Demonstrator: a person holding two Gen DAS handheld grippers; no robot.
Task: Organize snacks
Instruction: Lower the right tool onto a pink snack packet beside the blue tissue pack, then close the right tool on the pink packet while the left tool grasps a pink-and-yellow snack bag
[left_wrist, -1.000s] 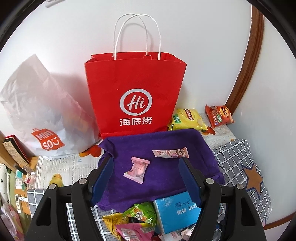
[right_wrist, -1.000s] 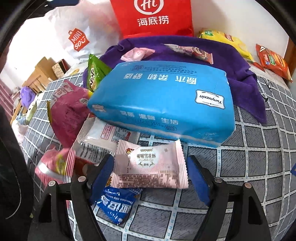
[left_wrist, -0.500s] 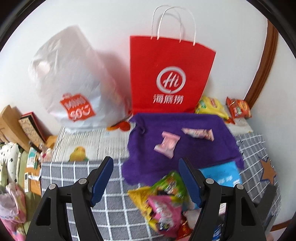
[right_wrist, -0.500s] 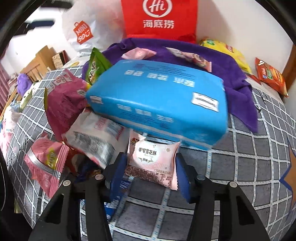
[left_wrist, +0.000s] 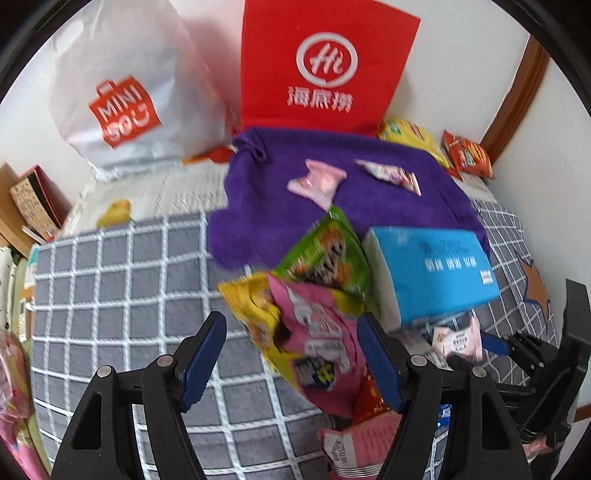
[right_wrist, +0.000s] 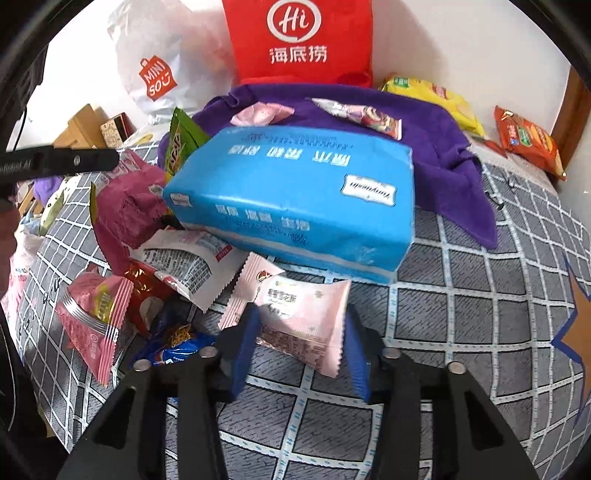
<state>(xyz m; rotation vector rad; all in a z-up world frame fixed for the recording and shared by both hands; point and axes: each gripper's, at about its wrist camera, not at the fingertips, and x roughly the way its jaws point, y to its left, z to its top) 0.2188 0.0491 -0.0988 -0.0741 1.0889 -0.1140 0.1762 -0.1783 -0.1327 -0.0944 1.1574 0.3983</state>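
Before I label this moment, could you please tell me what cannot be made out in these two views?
- Left wrist view: motion blur smears the print on the pink snack bag and the green snack bag.
- Right wrist view: the blue tissue pack covers whatever lies beneath it.
- Both views: the top edge cuts off the red paper bag, hiding its contents.
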